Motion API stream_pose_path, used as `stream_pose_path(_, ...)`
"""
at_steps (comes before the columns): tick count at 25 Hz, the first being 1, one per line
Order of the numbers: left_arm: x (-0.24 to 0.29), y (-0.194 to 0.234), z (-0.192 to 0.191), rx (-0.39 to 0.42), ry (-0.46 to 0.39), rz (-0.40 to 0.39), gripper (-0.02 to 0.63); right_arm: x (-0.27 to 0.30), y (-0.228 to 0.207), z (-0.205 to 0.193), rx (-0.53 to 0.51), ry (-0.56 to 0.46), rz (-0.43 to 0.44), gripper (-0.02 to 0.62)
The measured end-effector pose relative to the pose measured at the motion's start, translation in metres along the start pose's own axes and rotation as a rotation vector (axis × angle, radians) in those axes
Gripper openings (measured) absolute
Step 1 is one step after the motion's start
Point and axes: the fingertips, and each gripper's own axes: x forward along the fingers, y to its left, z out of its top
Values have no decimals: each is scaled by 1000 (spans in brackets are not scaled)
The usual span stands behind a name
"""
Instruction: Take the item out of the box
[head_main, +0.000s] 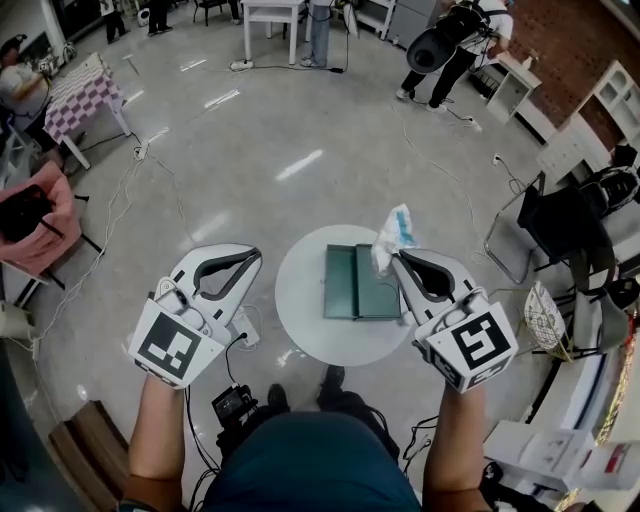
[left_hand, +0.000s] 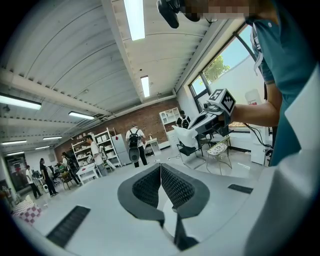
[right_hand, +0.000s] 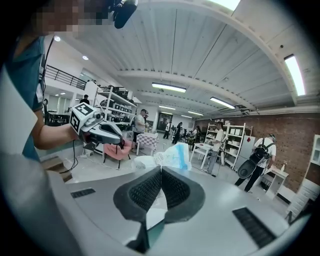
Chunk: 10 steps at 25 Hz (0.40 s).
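At the far left of the head view stands a pink chair. The left gripper hangs beside the round white table, off its left edge. The left gripper view shows its jaws pressed together with nothing between them.

On the table lies the green box, open, both halves flat. Nothing can be seen inside it.

At the box's upper right corner is the item, a white and blue packet, out of the box and pinched in the right gripper. The right gripper view shows its ribbed pads clenched on the packet's lower edge, with the rest of the packet sticking up past the tips.

A wire chair stands further right.
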Motion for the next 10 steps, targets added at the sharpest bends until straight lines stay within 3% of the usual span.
stream_pose_path(10, 46, -9, -24, -3, 8, 6, 21, 16, -31, -45, 7, 8, 20, 38)
